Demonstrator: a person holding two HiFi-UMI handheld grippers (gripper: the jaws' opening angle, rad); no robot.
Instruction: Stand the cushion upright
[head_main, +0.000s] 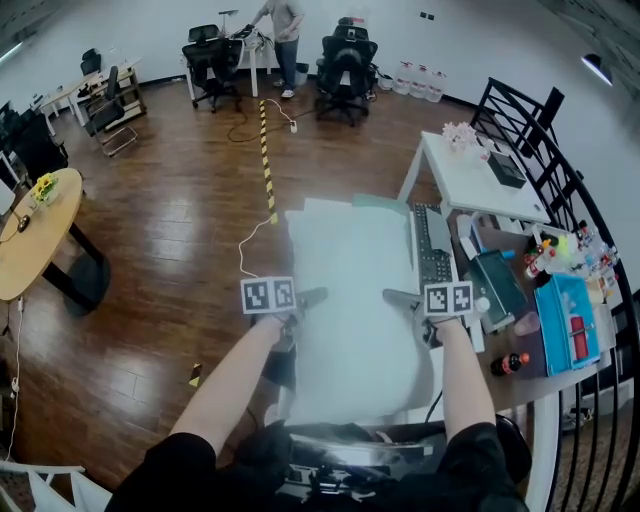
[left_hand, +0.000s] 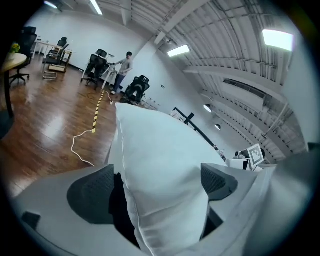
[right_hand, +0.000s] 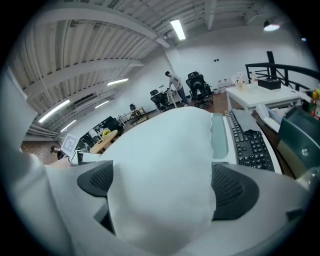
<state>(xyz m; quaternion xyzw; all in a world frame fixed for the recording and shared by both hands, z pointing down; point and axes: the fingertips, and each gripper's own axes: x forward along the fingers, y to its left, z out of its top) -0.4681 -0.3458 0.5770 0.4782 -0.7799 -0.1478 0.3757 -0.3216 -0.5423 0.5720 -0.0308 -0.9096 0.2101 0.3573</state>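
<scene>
Plump white fabric cushion (head_main: 350, 290); left gripper (head_main: 308, 298) jaws gape wide round one edge, not squeezing; right gripper (head_main: 397, 296) same on the other.

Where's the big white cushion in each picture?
Head view: the cushion is in the middle, left of the keyboard.
Left gripper view: cushion in the centre, between the jaws.
Right gripper view: cushion in the centre, between the jaws.
Shared landmark: the standing person by black chairs.

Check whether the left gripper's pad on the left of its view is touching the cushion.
Apart. The left gripper view shows a dark gap between the left gripper's pad at picture left and the cushion's seamed edge.
</scene>
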